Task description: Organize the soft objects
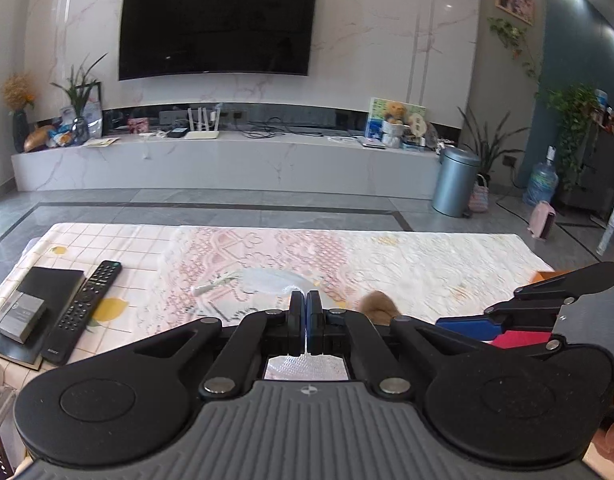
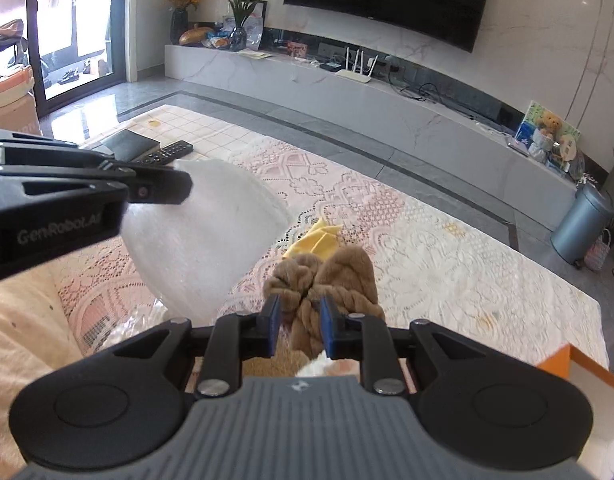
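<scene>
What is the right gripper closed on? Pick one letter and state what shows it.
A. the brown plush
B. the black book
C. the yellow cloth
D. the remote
A: in the right wrist view the right gripper has its blue pads pressed on either side of the brown plush, while the yellow cloth lies beyond it on the table and the remote sits far off.

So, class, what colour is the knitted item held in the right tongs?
Light brown knitted item; right wrist view shows it best.
</scene>
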The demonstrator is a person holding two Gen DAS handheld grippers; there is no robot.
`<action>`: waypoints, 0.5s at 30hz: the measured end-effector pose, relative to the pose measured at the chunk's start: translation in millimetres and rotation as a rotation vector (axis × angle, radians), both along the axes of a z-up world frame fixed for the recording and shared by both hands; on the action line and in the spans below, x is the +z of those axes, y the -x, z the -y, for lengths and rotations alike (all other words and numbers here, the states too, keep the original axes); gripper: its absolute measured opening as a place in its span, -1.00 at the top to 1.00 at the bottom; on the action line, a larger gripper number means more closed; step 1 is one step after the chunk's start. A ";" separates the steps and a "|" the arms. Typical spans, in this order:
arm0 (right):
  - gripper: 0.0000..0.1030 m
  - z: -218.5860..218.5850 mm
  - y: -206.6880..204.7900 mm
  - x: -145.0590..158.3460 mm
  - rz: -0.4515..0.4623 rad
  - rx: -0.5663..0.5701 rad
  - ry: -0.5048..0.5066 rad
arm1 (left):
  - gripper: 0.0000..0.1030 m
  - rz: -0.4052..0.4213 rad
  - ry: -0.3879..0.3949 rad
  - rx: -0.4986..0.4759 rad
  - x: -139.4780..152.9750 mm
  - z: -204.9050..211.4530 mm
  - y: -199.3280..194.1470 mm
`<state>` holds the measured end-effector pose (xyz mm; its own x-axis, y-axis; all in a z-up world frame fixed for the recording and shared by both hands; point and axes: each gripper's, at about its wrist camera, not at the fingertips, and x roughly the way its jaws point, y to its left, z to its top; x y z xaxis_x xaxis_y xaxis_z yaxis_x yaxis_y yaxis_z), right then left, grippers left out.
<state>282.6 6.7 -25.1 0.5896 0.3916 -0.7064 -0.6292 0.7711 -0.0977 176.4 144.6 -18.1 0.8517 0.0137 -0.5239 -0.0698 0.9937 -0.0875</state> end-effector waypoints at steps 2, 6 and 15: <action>0.40 -8.8 -14.6 -2.3 -0.021 0.009 0.005 | 0.99 -0.002 -0.004 0.025 -6.4 -10.7 -8.8; 0.17 -26.1 -41.5 -7.6 -0.055 0.039 0.012 | 0.99 -0.017 0.010 0.066 -20.1 -29.8 -22.8; -0.37 -52.6 -101.8 -41.9 -0.156 0.051 0.043 | 0.99 -0.076 0.065 0.158 -62.1 -63.1 -35.3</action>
<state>384.4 59.3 -66.9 0.4513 0.3854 -0.8049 -0.6776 0.7349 -0.0279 211.6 207.7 -80.3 0.7994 0.1077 -0.5910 -0.2333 0.9623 -0.1401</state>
